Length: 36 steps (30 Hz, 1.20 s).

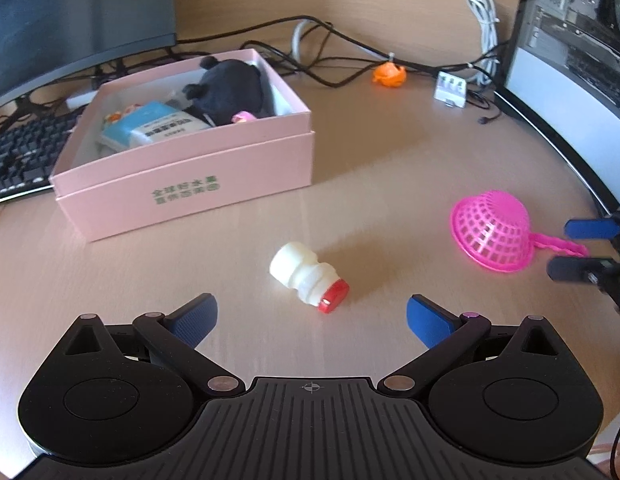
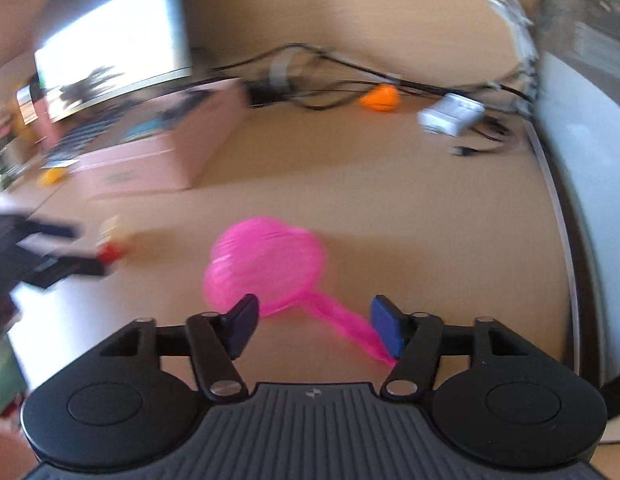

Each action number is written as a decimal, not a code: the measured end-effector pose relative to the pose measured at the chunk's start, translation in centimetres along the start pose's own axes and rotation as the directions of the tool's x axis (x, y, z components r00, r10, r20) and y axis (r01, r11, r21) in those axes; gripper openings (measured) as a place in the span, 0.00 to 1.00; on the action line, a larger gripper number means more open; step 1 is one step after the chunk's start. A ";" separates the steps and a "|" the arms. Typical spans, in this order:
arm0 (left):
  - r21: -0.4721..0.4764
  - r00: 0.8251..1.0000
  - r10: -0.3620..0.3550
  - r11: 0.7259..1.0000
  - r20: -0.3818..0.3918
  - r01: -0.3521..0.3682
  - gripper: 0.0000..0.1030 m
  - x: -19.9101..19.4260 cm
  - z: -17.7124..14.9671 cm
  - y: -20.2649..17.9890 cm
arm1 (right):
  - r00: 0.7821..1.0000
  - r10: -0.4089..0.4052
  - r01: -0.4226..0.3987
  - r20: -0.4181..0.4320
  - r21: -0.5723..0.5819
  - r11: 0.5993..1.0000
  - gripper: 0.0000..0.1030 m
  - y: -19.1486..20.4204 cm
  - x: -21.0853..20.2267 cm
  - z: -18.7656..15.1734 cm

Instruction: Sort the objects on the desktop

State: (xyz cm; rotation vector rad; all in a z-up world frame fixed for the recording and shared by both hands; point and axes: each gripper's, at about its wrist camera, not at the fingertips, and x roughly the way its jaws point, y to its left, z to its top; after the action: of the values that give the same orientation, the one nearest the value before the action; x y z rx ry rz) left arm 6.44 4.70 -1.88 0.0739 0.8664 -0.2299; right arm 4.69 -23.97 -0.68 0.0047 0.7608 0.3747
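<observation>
wood-grain worktop [image 1: 389, 152] is seen in the left wrist view, bordered by a monitor [image 1: 70, 12] and keyboard [image 1: 18, 156] at the left and a computer case [image 1: 569, 52] at the right. black cables [image 1: 329, 46] are strung along the back edge, with an orange toy [image 1: 388, 74] and a white adapter [image 1: 450, 90] near them. a pink box [image 1: 190, 176] is placed left of centre; a black plush [image 1: 230, 88] and a blue-and-white packet [image 1: 150, 126] are held inside it. a small white bottle [image 1: 308, 280] with a red cap is laid on its side just ahead of the left hand-held gripper [image 1: 311, 318], whose jaws are spread wide with nothing between them. a pink strainer [image 1: 491, 236] is tipped on its side at the right, its handle pointed between the fingers of the right hand-held gripper [image 1: 565, 248], which are seen apart.

the right wrist view is heavily blurred. the strainer [image 2: 266, 268] is found just ahead of the right hand-held gripper [image 2: 313, 326], and its handle is run back between the parted jaws toward the right finger [image 2: 385, 330]; whether it is touched cannot be told. the box [image 2: 150, 160], orange toy [image 2: 379, 99] and adapter [image 2: 449, 114] are made out behind, and the bottle's red cap [image 2: 112, 254] beside the left hand-held gripper [image 2: 50, 252] at the left edge.
</observation>
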 end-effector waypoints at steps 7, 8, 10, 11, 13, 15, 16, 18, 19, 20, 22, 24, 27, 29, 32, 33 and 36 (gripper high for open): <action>-0.007 1.000 0.000 1.000 0.015 0.001 1.00 -0.3 -0.1 -0.1 | 0.999 0.025 -0.019 0.044 -0.118 0.993 0.95 2.0 0.9 1.0; -0.008 1.000 0.003 1.000 0.017 -0.003 1.00 -0.4 -0.2 0.1 | 0.999 0.024 -0.018 0.039 -0.127 0.992 0.95 2.1 1.4 1.0; -0.010 1.000 0.009 1.000 0.019 -0.009 1.00 -0.7 -0.4 0.5 | 1.000 0.016 -0.013 0.027 -0.129 0.992 0.95 2.2 2.7 1.3; -0.010 1.000 0.008 1.000 0.016 -0.008 1.00 -0.9 -0.5 0.7 | 1.000 0.021 -0.019 0.015 -0.122 0.992 0.95 2.1 3.2 1.3; 0.003 1.000 -0.011 1.000 -0.002 0.011 1.00 -1.0 -0.8 1.0 | 1.000 0.028 -0.028 -0.006 -0.106 0.994 0.95 2.0 4.3 1.5; 0.021 0.999 -0.028 0.999 -0.020 0.028 1.00 -0.8 -1.0 1.1 | 1.000 0.026 -0.027 -0.011 -0.101 0.995 0.86 2.0 4.7 1.4; 0.028 0.999 -0.030 0.999 -0.022 0.030 1.00 -0.7 -1.0 1.2 | 1.000 0.020 -0.020 -0.004 -0.107 0.994 0.77 2.2 4.6 1.3; 0.035 0.999 -0.035 0.999 -0.020 0.035 1.00 -0.4 -0.9 1.2 | 1.000 0.000 0.000 0.000 -0.104 0.995 0.69 2.3 4.5 1.4; 0.035 0.999 -0.047 0.998 -0.015 0.047 1.00 -0.1 -0.7 1.1 | 1.000 -0.007 0.007 0.001 -0.089 0.996 0.67 2.2 4.4 1.3; 0.036 0.998 -0.058 0.998 -0.010 0.059 1.00 0.1 -0.5 1.1 | 1.000 -0.012 0.011 0.000 -0.076 0.997 0.67 2.1 4.3 1.3; 0.054 0.997 -0.077 0.996 0.005 0.076 1.00 0.7 0.1 0.8 | 1.000 -0.026 0.025 -0.002 -0.060 0.998 0.67 2.0 4.0 1.1; 0.082 0.996 -0.087 0.993 0.020 0.085 1.00 1.4 0.7 0.5 | 0.999 -0.039 0.039 -0.003 -0.051 0.998 0.68 1.8 3.6 0.6; 0.074 0.994 -0.104 0.992 0.027 0.102 1.00 2.3 1.4 0.4 | 0.998 -0.057 0.056 -0.011 -0.038 0.998 0.72 1.6 2.8 0.1; 0.043 0.992 -0.127 0.991 0.029 0.125 1.00 2.4 1.4 0.3 | 0.998 -0.068 0.068 -0.013 -0.027 0.997 0.78 1.3 2.3 -0.2; 0.036 0.983 -0.180 0.983 0.030 0.179 1.00 1.5 0.7 -0.5 | 0.997 -0.081 0.081 -0.009 -0.017 0.997 0.81 0.9 1.6 -0.6; 0.041 0.980 -0.198 0.980 0.023 0.197 1.00 1.1 0.3 -0.9 | 0.997 -0.082 0.082 -0.010 -0.013 0.997 0.81 0.8 1.5 -0.6; 0.046 0.974 -0.225 0.973 0.016 0.224 1.00 0.1 -1.0 -2.2 | 0.997 -0.078 0.077 -0.025 -0.009 0.997 0.81 0.7 1.6 -0.8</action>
State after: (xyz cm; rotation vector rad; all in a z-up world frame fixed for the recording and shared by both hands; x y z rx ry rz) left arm 5.23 2.74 -2.54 0.0139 0.8487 -0.4615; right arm 4.94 -22.87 -2.23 -0.0365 0.7819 0.3043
